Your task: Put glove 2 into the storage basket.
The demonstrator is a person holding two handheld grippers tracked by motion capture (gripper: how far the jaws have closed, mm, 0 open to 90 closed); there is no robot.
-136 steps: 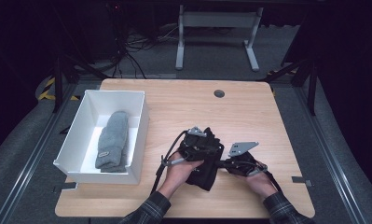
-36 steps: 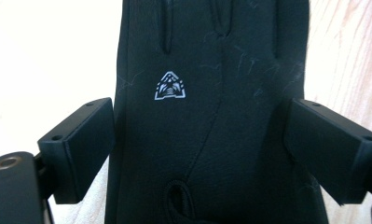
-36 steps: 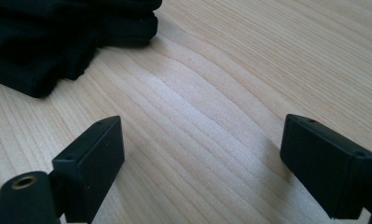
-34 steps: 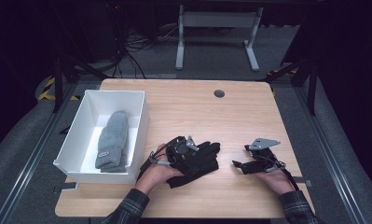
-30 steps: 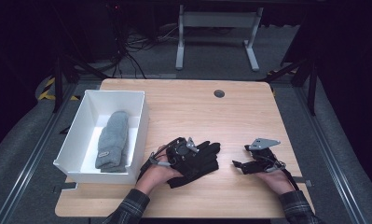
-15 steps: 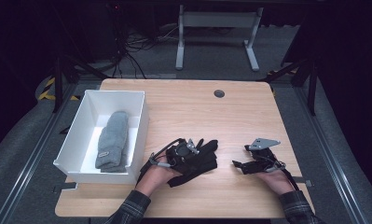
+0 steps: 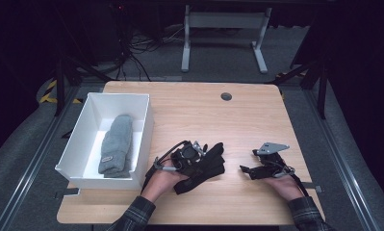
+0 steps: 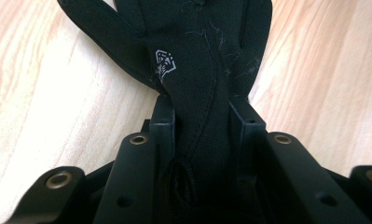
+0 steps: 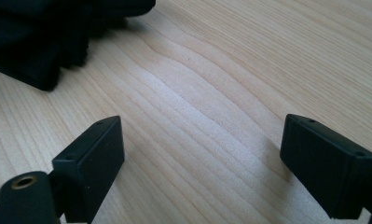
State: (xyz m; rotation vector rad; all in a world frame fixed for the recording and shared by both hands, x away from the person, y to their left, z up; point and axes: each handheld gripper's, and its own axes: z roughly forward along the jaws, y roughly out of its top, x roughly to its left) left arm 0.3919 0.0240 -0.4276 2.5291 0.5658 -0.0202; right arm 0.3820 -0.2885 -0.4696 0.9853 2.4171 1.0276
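Note:
A black glove (image 7: 210, 164) lies flat on the wooden table (image 7: 204, 110), its fingers pointing right and away from me. My left gripper (image 7: 198, 161) lies over its cuff end. In the left gripper view the jaws have just been closing, and the pads now press on the glove (image 8: 197, 56) from both sides. My right gripper (image 7: 245, 170) rests on the table to the right of the glove, apart from it. It stands open (image 9: 202, 140) with bare wood between its jaws. The glove's edge (image 9: 44, 37) shows at the upper left of the right gripper view.
A white box (image 7: 148, 115) stands at the table's left with a grey knitted mitten (image 7: 116, 144) inside. A dark round grommet (image 7: 226, 96) sits near the table's far edge. Beyond the table stand metal legs and cables on a dark floor.
The right gripper has left the glove and moved to the right. The glove now lies spread out. The left gripper's jaws have closed on the glove over the last second.

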